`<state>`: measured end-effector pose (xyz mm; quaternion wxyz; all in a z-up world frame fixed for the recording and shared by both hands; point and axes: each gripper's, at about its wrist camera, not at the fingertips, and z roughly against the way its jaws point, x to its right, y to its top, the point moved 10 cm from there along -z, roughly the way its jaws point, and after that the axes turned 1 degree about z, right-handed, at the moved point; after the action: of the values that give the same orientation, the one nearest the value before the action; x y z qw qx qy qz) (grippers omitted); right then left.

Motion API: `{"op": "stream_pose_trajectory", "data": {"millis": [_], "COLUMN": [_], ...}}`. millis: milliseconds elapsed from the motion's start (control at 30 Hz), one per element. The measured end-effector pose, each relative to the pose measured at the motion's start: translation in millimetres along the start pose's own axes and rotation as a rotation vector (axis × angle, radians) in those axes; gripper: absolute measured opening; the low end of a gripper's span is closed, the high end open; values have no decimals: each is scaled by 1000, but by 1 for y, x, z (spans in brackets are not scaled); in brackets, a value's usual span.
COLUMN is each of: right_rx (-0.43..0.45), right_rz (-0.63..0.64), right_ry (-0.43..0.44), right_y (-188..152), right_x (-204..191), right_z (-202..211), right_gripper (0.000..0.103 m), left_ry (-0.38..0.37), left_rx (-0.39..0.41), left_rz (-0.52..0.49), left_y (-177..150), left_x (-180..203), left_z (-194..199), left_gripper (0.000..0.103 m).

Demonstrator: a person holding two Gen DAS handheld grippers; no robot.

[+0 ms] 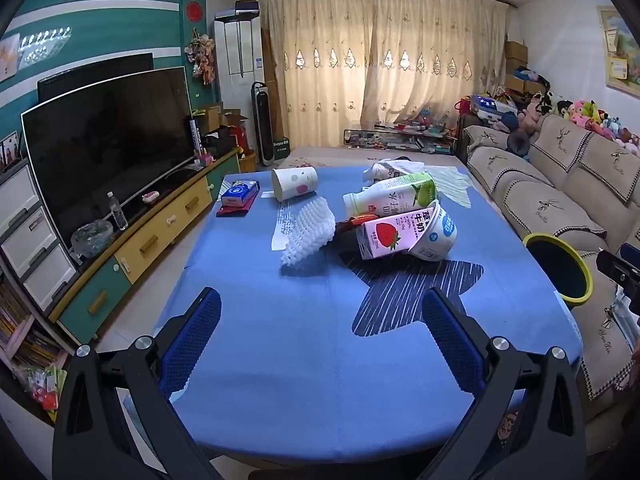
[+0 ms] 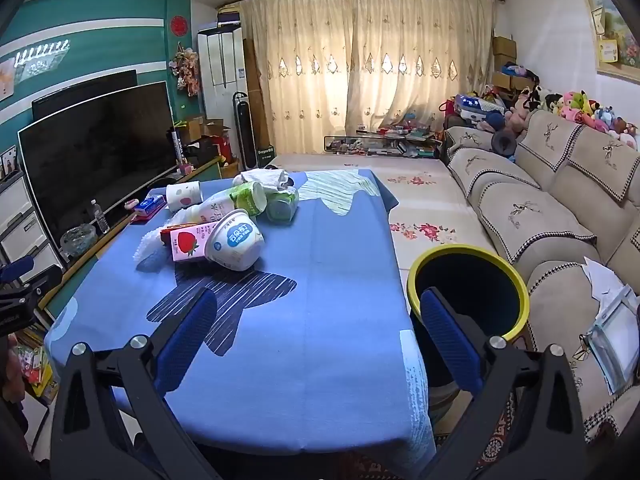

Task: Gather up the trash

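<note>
Above the near end of the blue-clothed table, I am holding my left gripper and right gripper spread wide, both empty. The trash is lying heaped mid-table: pink strawberry milk carton wedged inside a tipped white plastic tub, white-green bottle behind. Grabbing one risks dragging the others off. The yellow-rimmed dark bin is standing beside the table's right edge, so a short drop could miss.

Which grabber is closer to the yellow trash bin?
Right. The right gripper hangs by the table's edge with the yellow-rimmed bin just past its right finger. The left gripper is over the blue tablecloth; from there the bin sits off at the right edge.
</note>
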<state>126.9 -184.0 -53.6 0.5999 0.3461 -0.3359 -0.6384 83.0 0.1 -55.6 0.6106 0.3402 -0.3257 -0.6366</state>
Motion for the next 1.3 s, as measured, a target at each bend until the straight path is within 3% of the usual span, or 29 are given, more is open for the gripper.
{"op": "stream_pose_trajectory", "data": {"millis": [1300], "right_rx": [-35], "right_rz": [-13], "right_ry": [12], "right_y": [-15], "right_x": [-11], "right_z": [-18], "right_gripper": [97], "left_ry": [-20], "left_rx": [-24], "left_rz": [-11], "left_y": [-5], "left_x": [6], "left_z": [-3], "left_gripper": [99]}}
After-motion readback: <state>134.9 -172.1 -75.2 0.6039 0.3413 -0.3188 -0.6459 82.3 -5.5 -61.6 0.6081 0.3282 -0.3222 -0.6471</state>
